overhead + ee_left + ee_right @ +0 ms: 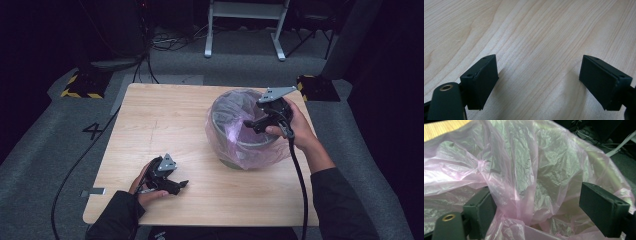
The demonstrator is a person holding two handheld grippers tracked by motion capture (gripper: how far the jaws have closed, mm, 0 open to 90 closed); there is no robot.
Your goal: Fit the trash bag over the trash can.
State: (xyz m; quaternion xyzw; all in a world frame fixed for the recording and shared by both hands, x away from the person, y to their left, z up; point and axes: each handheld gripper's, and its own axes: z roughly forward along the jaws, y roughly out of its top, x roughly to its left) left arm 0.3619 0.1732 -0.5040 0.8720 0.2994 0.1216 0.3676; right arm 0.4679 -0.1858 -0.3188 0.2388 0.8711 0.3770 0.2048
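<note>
A grey round bin [231, 161] lined with a thin pink plastic bag [227, 107] stands on the right half of the wooden table [160, 115]. My right gripper [250, 123] is held over the bin's right rim, pointing left into it. In the right gripper view the jaws [536, 205] stand wide apart; a twisted fold of the bag [524, 195] hangs between them, close to the left jaw, and is not pinched. My left gripper [182, 185] rests on the table near the front left. It is open over bare wood [539, 80].
The table's front edge runs just under the left hand. On the grey floor behind are a white frame's legs [245, 30], loose cables and two yellow-and-black striped bases [82, 86] [316, 87]. A black cable [75, 170] trails off the table's left side.
</note>
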